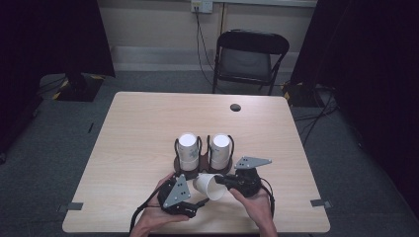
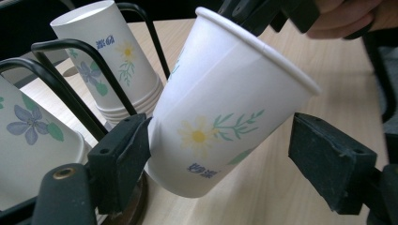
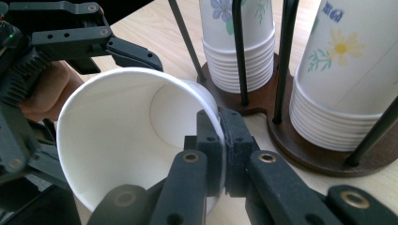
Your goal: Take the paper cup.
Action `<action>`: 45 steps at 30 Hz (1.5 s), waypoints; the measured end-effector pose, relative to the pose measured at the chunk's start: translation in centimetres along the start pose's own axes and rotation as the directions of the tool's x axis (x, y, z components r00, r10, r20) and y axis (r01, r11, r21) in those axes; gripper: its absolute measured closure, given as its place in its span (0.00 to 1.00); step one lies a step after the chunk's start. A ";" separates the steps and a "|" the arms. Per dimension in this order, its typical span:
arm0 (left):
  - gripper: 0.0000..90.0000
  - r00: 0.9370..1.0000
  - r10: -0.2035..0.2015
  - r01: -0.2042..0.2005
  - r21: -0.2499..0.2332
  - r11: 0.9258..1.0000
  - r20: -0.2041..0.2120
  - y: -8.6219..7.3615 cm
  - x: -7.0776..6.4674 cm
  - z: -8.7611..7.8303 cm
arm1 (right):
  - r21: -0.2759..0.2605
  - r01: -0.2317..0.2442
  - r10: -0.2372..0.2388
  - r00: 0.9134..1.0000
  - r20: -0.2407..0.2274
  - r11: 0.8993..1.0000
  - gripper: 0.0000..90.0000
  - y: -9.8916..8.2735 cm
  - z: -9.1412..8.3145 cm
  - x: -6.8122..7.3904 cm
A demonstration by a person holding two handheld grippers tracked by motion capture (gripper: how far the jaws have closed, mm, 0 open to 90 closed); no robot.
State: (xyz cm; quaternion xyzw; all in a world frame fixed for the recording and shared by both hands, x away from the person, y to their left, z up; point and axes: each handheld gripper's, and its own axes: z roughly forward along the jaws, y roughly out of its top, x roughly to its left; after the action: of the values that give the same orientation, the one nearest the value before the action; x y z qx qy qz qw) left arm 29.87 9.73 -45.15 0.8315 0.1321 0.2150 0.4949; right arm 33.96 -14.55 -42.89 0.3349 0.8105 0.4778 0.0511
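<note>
- Between the two grippers, near table edge on the person's side: a single paper cup (image 1: pixel 209 186), white w/ daisy print, tipped on its side, mouth toward the right gripper, base toward the left one.
- Right gripper (image 3: pixel 224 140): jaws pressed together on the cup's rim, one jaw inside the mouth, one outside, wall pinched between. Cup interior faces its camera, bare white.
- Left gripper (image 2: pixel 220 159): jaws spread wide, one each side of the cup's lower body. Left-side jaw pad looks touching or just beside the cup wall; right-side pad apart from it w/ a clear gap.
- Cup is off the table in the left gripper view, base hanging above the wood.
- Just beyond both grippers: dark wooden cup holder (image 1: pixel 204 160) w/ black wire uprights, carrying two stacks of upside-down paper cups, left stack (image 1: pixel 188 150) & right stack (image 1: pixel 220 148), side by side.
- Seen from the right gripper, stacks sit ahead & to the right of its jaws; left gripper is ahead-left, behind the cup.
- Hands: left hand (image 1: pixel 157 217) under left gripper, right hand (image 1: pixel 257 205) under right gripper.
- Light wooden table (image 1: pixel 143 128); folding chair (image 1: pixel 249 59) beyond the far edge.
</note>
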 end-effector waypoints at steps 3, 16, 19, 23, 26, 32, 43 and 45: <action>0.23 1.000 0.019 -0.019 0.008 1.000 -0.012 0.0 -0.2 0.2 | 0.019 -0.010 0.010 1.000 -0.003 1.000 0.97 0.1 0.1 -0.1; 0.20 0.998 0.036 -0.035 0.017 0.999 -0.043 -0.2 -1.1 1.6 | 0.097 -0.051 0.053 0.998 -0.016 0.994 0.96 0.5 0.8 0.2; 0.21 0.998 0.033 -0.032 0.019 0.999 -0.050 -0.3 -1.4 1.8 | 0.124 -0.051 0.053 0.998 -0.016 0.991 0.96 0.6 1.2 0.5; 0.22 0.998 0.035 -0.034 0.017 0.999 -0.056 -0.3 -1.4 1.8 | 0.132 -0.062 0.065 0.998 -0.016 0.989 0.96 0.7 1.4 0.4; 0.22 0.998 0.036 -0.036 0.005 0.999 -0.058 -0.1 -1.6 1.9 | 0.144 -0.071 0.075 0.997 -0.022 0.987 0.96 0.8 1.7 0.4; 0.24 0.997 0.045 -0.045 -0.004 0.999 -0.063 0.3 -2.0 2.3 | 0.194 -0.068 0.075 0.997 -0.032 0.979 0.94 0.9 2.4 0.6; 0.25 0.996 0.050 -0.050 -0.003 0.999 -0.074 0.4 -2.2 2.5 | 0.231 -0.065 0.073 0.997 -0.027 0.971 0.94 0.9 2.6 0.7; 0.26 0.996 0.045 -0.046 0.000 0.999 -0.074 0.4 -2.2 2.5 | 0.235 -0.067 0.074 0.997 -0.021 0.970 0.94 0.9 2.6 0.7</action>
State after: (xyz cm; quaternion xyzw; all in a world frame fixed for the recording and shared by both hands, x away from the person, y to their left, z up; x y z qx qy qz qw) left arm 29.18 6.66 -46.32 0.8254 0.1313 0.2571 0.4851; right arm 34.94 -11.94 -43.45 0.3599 0.8494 0.3856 -0.0177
